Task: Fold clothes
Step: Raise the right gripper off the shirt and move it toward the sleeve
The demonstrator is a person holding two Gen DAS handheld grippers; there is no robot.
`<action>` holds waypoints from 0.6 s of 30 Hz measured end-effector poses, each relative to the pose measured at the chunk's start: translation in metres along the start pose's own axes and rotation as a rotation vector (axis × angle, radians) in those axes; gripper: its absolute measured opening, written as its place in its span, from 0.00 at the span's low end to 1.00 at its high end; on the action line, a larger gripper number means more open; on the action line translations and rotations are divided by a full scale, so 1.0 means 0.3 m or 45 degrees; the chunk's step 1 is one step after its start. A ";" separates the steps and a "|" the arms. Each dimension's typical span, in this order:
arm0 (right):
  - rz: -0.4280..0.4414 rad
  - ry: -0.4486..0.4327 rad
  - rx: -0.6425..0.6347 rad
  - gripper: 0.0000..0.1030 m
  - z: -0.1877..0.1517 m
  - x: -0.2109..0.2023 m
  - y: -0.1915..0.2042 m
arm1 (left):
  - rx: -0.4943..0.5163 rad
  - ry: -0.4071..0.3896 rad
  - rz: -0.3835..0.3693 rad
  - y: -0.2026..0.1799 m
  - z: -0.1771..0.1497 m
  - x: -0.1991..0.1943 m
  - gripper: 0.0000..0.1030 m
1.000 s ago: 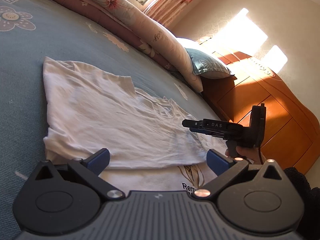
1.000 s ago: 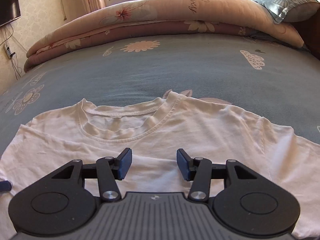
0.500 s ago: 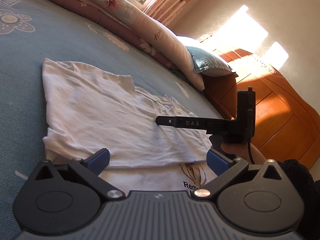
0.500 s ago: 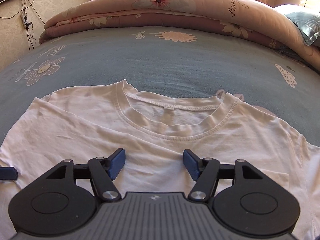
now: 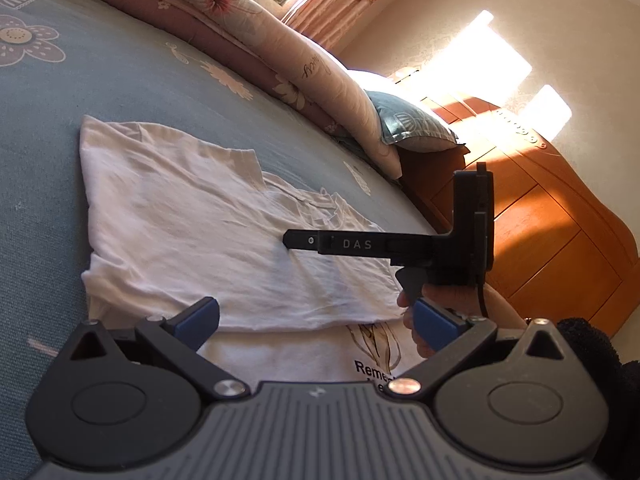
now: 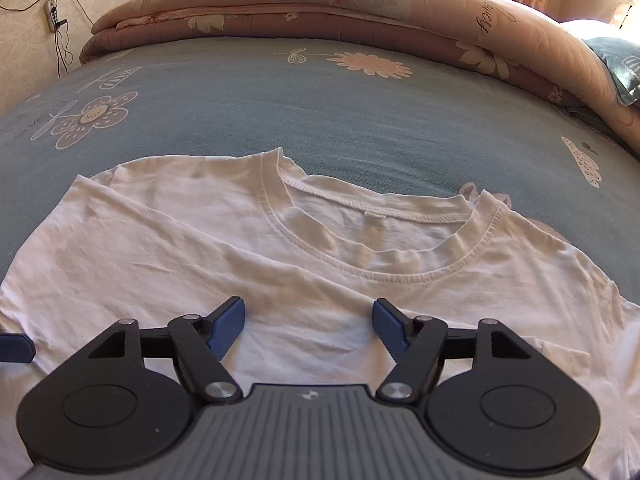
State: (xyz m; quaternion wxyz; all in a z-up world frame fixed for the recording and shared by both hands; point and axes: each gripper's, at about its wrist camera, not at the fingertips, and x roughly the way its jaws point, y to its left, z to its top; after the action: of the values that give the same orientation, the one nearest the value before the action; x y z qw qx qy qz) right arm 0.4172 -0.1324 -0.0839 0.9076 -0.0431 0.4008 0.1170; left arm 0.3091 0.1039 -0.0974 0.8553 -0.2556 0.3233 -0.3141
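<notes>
So there's a white t-shirt [image 6: 280,264] spread out on the bed [image 6: 320,92], which has a blue-grey sheet with flower prints on it. In the right wrist view the shirt fills the lower half of the frame, with the neckline sitting just right of centre. One side is folded over the middle, and the fold edge runs diagonally from the upper left of the shirt down toward the centre.

The right hand-held gripper [image 6: 308,328] sits low in the frame over the chest area of the shirt. Its jaws are opening, the blue pads [image 6: 228,326] are apart, and there's only flat fabric showing in the gap, nothing pinched.

In the left wrist view the left hand-held gripper [image 5: 316,322] is at the bottom of the frame with its jaws spread wide, over the near edge of the folded layer and not gripping anything. Under that layer you can see part of a printed graphic [image 5: 374,354] with some black lettering.

Also in that view, the other gripper reaches in from the right over the shirt, held by a person's hand [image 5: 448,304].

A rolled-up floral quilt [image 6: 320,4] lies along the far edge of the bed, with a pillow [image 5: 412,126] beside it. A wooden headboard [image 5: 540,232] is on the right of the left wrist view, lit by sun.
</notes>
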 end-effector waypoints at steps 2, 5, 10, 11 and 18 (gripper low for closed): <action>0.039 -0.035 0.031 0.73 0.031 -0.006 -0.016 | -0.005 -0.001 0.001 0.002 0.002 -0.001 0.99; 0.141 -0.078 0.070 0.56 0.084 -0.025 -0.034 | -0.009 -0.003 0.002 0.004 0.003 -0.002 0.99; 0.347 -0.082 0.075 0.29 0.205 0.028 -0.012 | -0.010 0.003 0.007 0.010 0.001 0.001 0.99; 0.374 -0.072 0.079 0.25 0.226 0.054 -0.005 | -0.009 0.004 0.009 0.011 0.002 0.002 0.99; 0.288 -0.012 0.090 0.18 0.284 0.261 0.021 | 0.007 0.011 0.016 0.008 -0.001 0.006 0.99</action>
State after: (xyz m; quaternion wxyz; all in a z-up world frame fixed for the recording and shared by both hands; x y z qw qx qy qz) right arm 0.5277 -0.0976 -0.0842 0.8914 0.0349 0.4028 0.2046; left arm 0.3110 0.1042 -0.0999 0.8565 -0.2500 0.3277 -0.3108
